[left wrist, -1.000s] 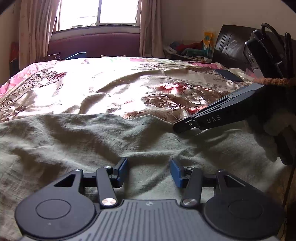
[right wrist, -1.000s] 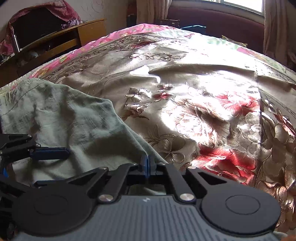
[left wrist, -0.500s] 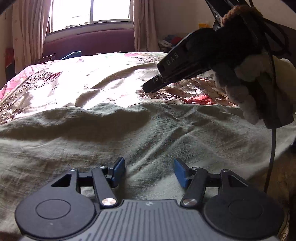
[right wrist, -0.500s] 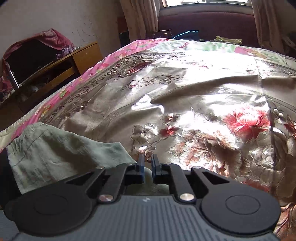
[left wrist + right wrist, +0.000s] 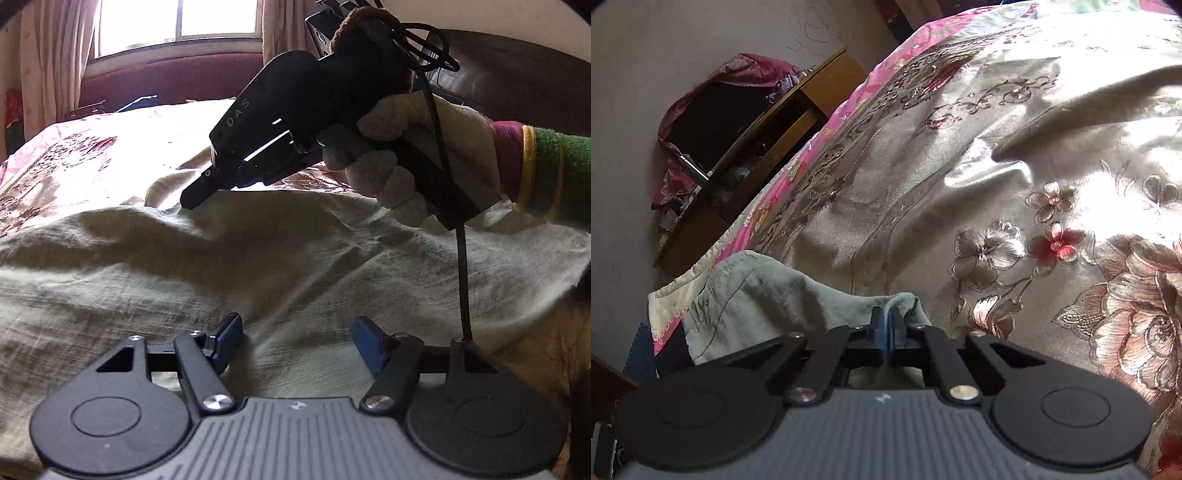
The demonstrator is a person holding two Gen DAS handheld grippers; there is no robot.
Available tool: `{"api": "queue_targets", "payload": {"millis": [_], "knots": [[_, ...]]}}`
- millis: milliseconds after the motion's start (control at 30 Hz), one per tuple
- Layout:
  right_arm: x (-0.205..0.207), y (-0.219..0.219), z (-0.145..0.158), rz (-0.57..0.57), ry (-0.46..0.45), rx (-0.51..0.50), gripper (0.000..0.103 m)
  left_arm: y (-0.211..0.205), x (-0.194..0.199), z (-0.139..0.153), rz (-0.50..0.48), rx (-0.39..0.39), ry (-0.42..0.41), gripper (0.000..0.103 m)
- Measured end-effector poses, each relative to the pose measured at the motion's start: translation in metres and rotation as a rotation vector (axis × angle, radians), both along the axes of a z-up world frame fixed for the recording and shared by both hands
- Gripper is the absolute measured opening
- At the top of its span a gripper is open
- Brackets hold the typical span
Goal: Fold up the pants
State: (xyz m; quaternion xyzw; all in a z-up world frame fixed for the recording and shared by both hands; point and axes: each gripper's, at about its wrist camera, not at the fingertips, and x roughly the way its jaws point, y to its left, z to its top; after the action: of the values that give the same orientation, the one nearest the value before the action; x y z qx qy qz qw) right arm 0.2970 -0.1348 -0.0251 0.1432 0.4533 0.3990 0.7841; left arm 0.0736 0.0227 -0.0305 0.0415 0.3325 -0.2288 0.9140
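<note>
The pants [image 5: 207, 280], pale green and wrinkled, lie spread on the near part of the bed, over the flowered bedspread [image 5: 1052, 155]. My left gripper [image 5: 297, 345] hovers just above them near their near edge, its blue pads spreading apart with only flat cloth beneath. My right gripper [image 5: 886, 332] is pinched on the pants' far edge, the cloth bunched at its tips. A gloved hand [image 5: 413, 155] grips its handle. A wooden cabinet [image 5: 768, 147] stands far left.
</note>
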Motion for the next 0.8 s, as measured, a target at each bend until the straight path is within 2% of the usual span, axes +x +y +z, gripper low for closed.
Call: {"api": "queue_targets", "payload": {"millis": [100,200,233,333,433,500,600,700,733,800], "knots": [[0.009,0.001,-0.002,-0.100,-0.027,0.000,0.001,-0.002,0.000,-0.001,-0.002,0.013,-0.005,0.081],[0.020,-0.009,-0.004,-0.259,-0.050,-0.027,0.001,-0.004,-0.001,-0.003,-0.004,0.028,-0.011,0.082],[0.021,-0.014,-0.001,-0.308,-0.067,-0.061,0.004,-0.004,-0.001,-0.003,-0.004,0.029,-0.011,0.082],[0.000,-0.032,0.016,-0.354,-0.114,-0.103,0.008,-0.006,-0.002,-0.002,-0.004,0.027,-0.010,0.083],[-0.059,-0.071,0.038,-0.429,-0.141,-0.099,0.007,-0.006,-0.003,-0.002,-0.005,0.027,-0.011,0.083],[-0.103,-0.101,0.045,-0.533,-0.128,-0.132,0.007,-0.006,-0.003,-0.002,-0.005,0.026,-0.010,0.083],[-0.188,-0.161,0.052,-0.758,-0.052,-0.119,0.008,-0.008,-0.003,-0.002,-0.004,0.029,-0.012,0.084],[-0.274,-0.207,0.050,-0.959,0.048,-0.019,0.009,-0.012,-0.004,-0.003,-0.004,0.045,-0.021,0.086],[-0.298,-0.218,0.048,-1.005,0.072,0.010,0.011,-0.014,-0.004,-0.004,-0.004,0.053,-0.026,0.088],[-0.337,-0.233,0.040,-1.082,0.078,0.047,0.026,-0.017,-0.006,-0.004,-0.001,0.067,-0.036,0.089]]}}
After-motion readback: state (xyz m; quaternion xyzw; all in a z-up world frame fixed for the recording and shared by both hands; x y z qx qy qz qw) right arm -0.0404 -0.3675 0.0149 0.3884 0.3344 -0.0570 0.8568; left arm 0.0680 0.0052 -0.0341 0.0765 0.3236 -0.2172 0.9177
